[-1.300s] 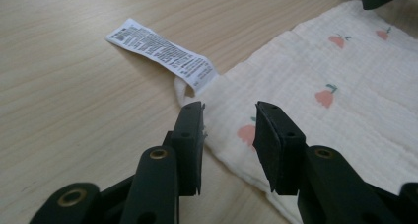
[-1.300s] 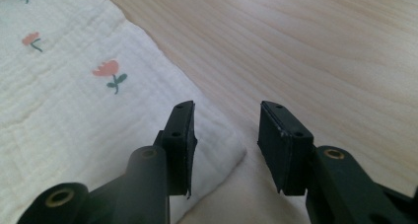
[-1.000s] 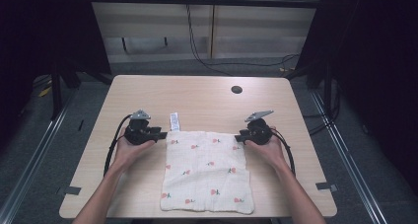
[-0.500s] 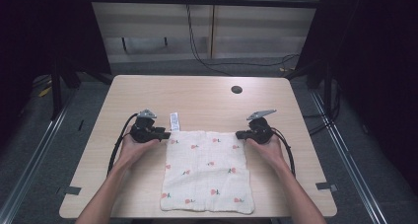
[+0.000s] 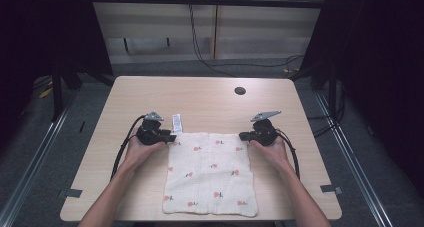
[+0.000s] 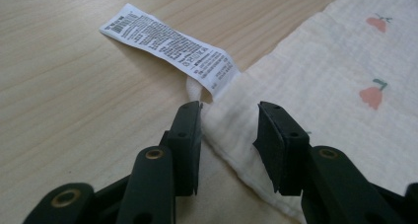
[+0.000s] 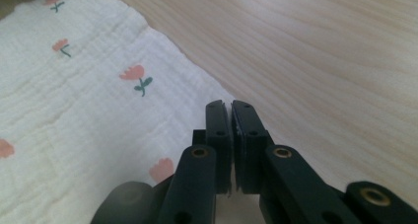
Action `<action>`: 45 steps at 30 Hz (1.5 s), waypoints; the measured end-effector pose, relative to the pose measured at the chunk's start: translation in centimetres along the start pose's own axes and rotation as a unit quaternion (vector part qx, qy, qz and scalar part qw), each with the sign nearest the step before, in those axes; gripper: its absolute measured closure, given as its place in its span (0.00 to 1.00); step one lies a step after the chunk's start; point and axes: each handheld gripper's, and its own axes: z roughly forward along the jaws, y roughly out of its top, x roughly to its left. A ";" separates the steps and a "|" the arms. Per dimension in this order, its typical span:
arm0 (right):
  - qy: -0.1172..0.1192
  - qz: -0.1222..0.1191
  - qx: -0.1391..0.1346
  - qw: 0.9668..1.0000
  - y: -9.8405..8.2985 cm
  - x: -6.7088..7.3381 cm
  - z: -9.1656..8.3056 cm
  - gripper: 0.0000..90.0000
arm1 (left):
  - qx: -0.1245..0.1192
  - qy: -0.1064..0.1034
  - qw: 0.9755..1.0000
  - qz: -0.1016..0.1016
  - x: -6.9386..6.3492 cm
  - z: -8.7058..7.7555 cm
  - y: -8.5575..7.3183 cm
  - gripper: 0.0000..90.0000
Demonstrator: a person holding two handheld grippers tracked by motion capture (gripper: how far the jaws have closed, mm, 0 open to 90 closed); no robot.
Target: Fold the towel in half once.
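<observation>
A white cloth (image 5: 210,174) with small flowers lies flat at the table's (image 5: 150,92) near edge. The right gripper (image 5: 246,135) is clamped, apparently on the far right corner. The left gripper (image 5: 172,137) straddles the far left corner by the label (image 5: 177,123), jaws apart, ready to lift.

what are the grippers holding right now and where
Right gripper is shut on the cloth at its far right corner; left gripper straddles the label corner, fingers not closed.
</observation>
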 end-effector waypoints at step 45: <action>0.022 0.010 -0.106 0.994 3.9 -0.2 -4.4 0.97 | -0.104 -0.029 0.994 -0.005 -1.2 -4.7 2.5 0.97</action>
